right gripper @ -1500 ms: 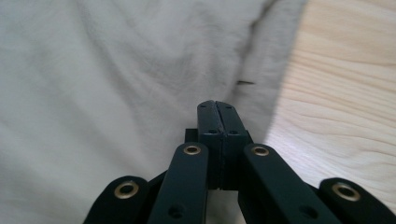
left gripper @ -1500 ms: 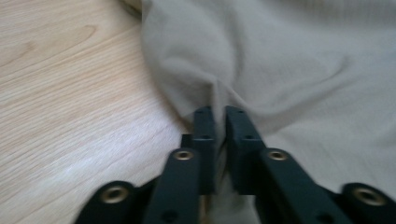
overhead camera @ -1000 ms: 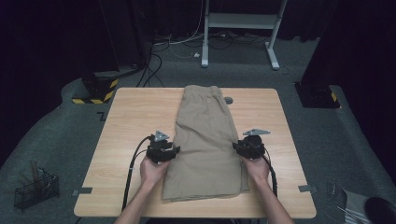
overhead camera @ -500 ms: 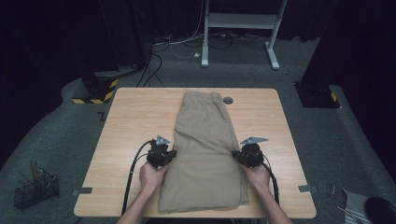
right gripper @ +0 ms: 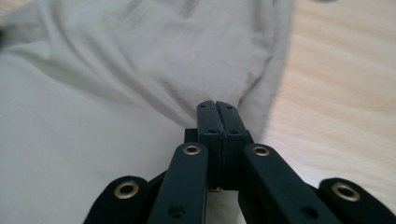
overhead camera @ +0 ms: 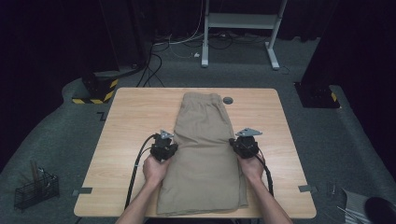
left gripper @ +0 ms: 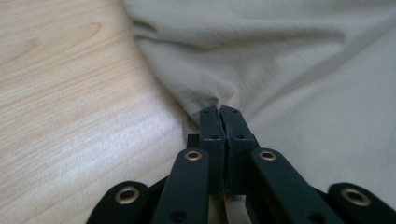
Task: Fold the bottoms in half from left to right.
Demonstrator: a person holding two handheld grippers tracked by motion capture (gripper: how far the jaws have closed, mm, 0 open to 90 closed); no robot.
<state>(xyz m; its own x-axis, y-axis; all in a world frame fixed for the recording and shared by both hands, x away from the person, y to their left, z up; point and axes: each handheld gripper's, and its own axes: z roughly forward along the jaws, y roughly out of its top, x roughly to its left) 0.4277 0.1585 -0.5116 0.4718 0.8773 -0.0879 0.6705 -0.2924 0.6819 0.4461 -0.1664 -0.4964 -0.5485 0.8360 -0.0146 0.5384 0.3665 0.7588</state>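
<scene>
A pair of khaki shorts (overhead camera: 205, 140) lies lengthwise down the middle of the wooden table (overhead camera: 130, 116), waistband at the far end. My left gripper (overhead camera: 167, 145) is shut on the shorts' left edge about halfway along. In the left gripper view the jaws (left gripper: 219, 112) pinch a fold of the khaki cloth (left gripper: 303, 70). My right gripper (overhead camera: 239, 143) is shut on the right edge, directly opposite. Its jaws (right gripper: 217, 106) have just been closing and now clamp a gather of the cloth (right gripper: 116, 70). A hand holds each gripper from the near side.
A small grey disc (overhead camera: 228, 100) is set in the tabletop by the waistband. Bare wood lies on both sides of the shorts. On the floor are a wire basket (overhead camera: 35, 189) at the left, a yellow-black striped base (overhead camera: 95, 88) and a white desk frame (overhead camera: 243, 21) behind.
Both grippers have closed on the side edges of the shorts. The shorts have slid a little toward the near edge of the table and are drawn in at the grip points.
</scene>
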